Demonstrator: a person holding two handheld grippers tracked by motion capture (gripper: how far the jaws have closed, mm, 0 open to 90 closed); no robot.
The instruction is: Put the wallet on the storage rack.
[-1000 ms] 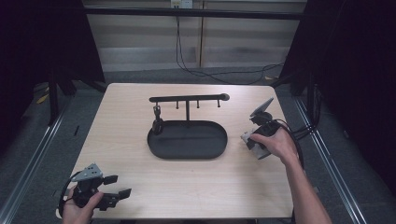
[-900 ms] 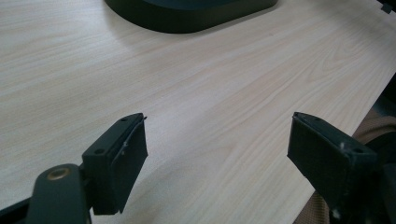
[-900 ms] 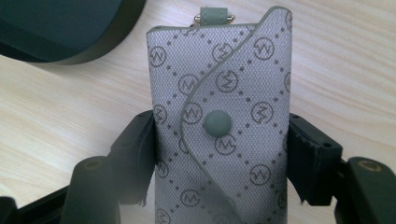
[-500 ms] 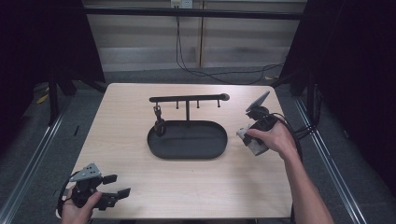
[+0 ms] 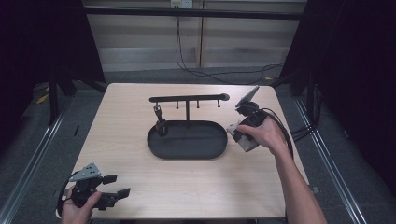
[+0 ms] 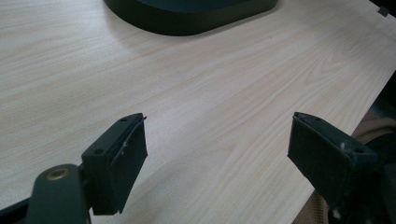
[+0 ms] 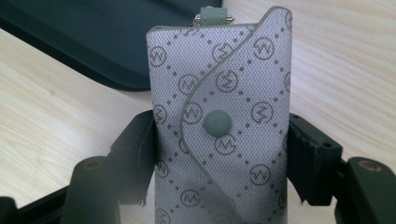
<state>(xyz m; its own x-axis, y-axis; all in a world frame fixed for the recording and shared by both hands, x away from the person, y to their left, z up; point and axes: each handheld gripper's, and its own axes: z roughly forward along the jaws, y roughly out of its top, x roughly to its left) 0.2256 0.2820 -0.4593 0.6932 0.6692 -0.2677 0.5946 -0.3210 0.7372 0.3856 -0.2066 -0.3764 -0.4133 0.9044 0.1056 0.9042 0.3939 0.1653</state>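
In the right gripper view, the right gripper [image 7: 219, 154] is clamped on a grey key pouch [image 7: 219, 121] at centre frame, one black jaw pressing each long side so the snapped flap and its round stud face the camera and the small loop at the top edge stays free, probably so that end can be offered to a peg. The fabric carries a repeated printed monogram, a zigzag letter in a circle that could be an M or a W, set in a dotted diamond grid; no other writing is legible. In the high view the pouch sits right of centre, just beside the right end of the dark oval tray [image 5: 187, 151], whose upright post carries a crossbar with pegs [image 5: 189, 98]; one small dark item [image 5: 160, 122] already hangs at the bar's left. The left gripper [image 5: 112, 186] rests at the lower left of the wooden table [image 5: 140, 191], well apart from the tray, its jaws spread wide with nothing between them, apparently waiting
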